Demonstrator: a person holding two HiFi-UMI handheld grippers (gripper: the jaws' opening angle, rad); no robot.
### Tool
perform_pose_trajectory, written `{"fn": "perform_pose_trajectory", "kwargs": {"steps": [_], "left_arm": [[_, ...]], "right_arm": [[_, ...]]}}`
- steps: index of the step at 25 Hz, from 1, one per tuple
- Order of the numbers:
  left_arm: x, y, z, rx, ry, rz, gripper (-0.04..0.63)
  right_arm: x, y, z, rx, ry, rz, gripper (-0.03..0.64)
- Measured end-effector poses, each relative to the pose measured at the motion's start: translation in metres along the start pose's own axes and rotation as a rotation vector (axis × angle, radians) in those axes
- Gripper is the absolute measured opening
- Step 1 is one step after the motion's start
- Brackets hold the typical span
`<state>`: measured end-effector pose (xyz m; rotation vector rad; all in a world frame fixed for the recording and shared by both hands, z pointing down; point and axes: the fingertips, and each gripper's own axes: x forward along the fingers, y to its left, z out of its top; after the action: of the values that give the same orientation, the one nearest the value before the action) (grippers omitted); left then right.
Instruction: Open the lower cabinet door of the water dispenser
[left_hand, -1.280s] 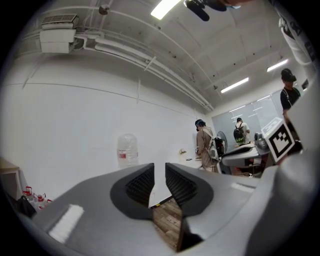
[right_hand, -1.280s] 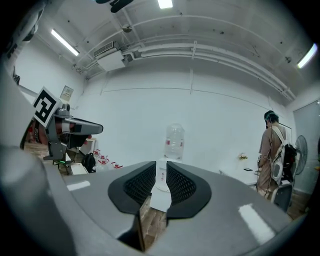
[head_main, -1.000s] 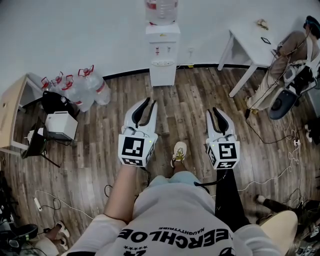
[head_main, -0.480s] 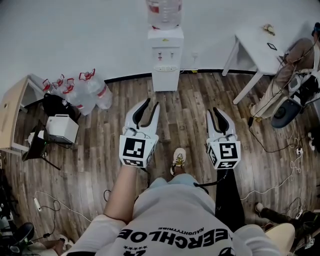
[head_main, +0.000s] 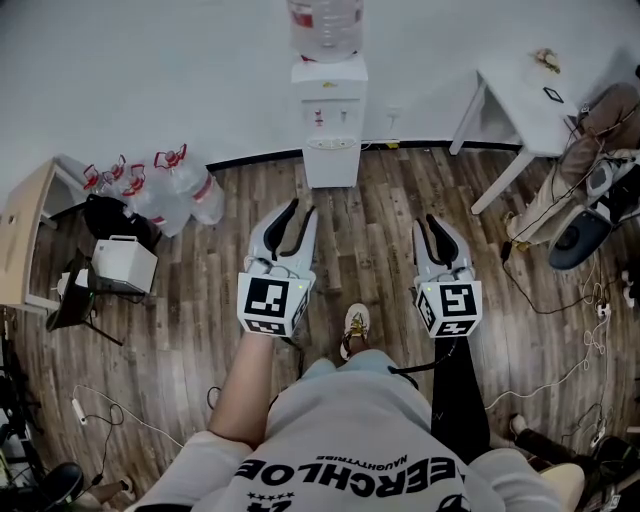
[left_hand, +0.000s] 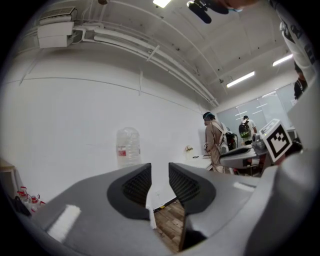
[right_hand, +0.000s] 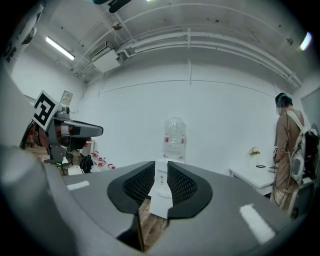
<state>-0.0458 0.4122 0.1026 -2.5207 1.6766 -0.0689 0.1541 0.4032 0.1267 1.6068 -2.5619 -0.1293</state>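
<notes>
The white water dispenser stands against the far wall with a clear bottle on top; its lower cabinet door is closed. My left gripper and right gripper are held level over the wood floor, well short of the dispenser, both pointing toward it. Each is open by a narrow gap with nothing between the pads. In the right gripper view the dispenser shows through the gap of the right gripper. In the left gripper view the bottle rises above the left gripper.
Several water jugs stand on the floor left of the dispenser, with a white box and a wooden desk further left. A white table, a person and floor cables are at the right.
Both grippers have been carried forward with me across the floor toward the dispenser, which looks slightly nearer. Their jaws hold the same narrow gap.
</notes>
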Motion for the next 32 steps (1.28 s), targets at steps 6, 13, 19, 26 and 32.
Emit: {"fn": "perform_pose_trajectory", "kwargs": {"steps": [6,13,19,26,32], "left_arm": [[0.044,0.008,-0.006,-0.002,0.022,0.005,0.112],[0.1,0.016,-0.008,0.011,0.047,0.008,0.112],[0.14,0.025,-0.007,0.02,0.059,0.014,0.113],[0.177,0.039,-0.013,0.001,0.067,0.021,0.112],[0.2,0.048,-0.021,-0.023,0.062,0.022,0.112]], "right_arm": [[0.038,-0.028,-0.007,0.015,0.016,0.008,0.058],[0.088,-0.064,-0.011,0.041,0.025,0.022,0.058],[0.125,-0.09,-0.009,0.057,0.016,0.029,0.058],[0.162,-0.111,-0.014,0.062,0.025,0.037,0.058],[0.188,-0.122,-0.019,0.05,0.031,0.049,0.058]]}}
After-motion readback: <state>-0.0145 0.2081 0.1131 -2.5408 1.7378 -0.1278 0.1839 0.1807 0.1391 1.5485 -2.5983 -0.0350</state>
